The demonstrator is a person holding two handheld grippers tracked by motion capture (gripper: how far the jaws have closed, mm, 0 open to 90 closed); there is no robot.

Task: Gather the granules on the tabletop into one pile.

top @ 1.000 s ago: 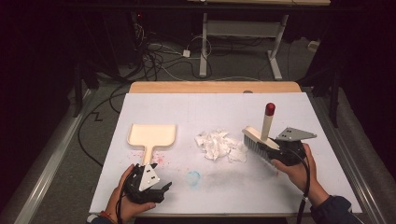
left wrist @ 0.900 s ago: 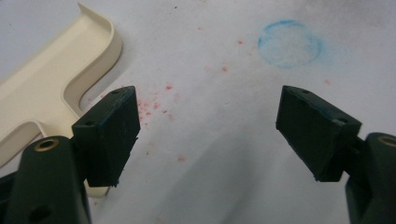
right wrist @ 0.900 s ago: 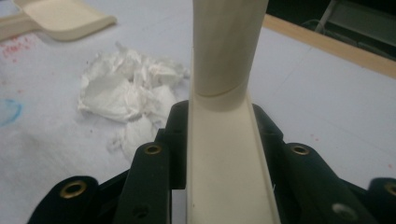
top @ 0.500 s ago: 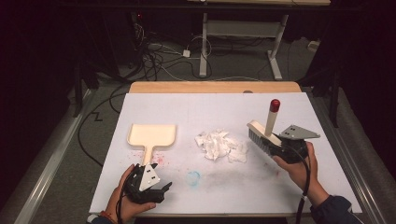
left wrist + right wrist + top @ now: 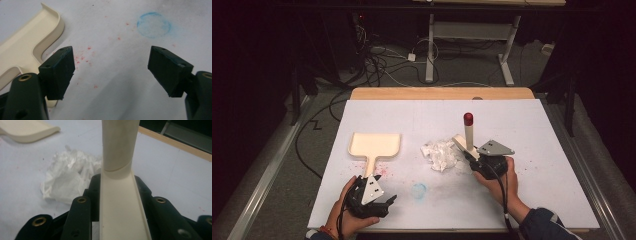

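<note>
In the right gripper view, the cream plastic brush [image 5: 120, 195] runs off the top edge, its red tip cut away and its bristles out of sight below. The crumpled white paper wad [image 5: 67, 177] is partly hidden behind it. The left gripper view clips the cream plastic dustpan [image 5: 27, 47] at its left edge.

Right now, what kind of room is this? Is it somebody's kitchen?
Probably not a kitchen. It looks like a lab or workshop set up for recording: a white table in a dark room, a tangle of cables on the floor behind it, and a bare metal desk frame beyond.
</note>
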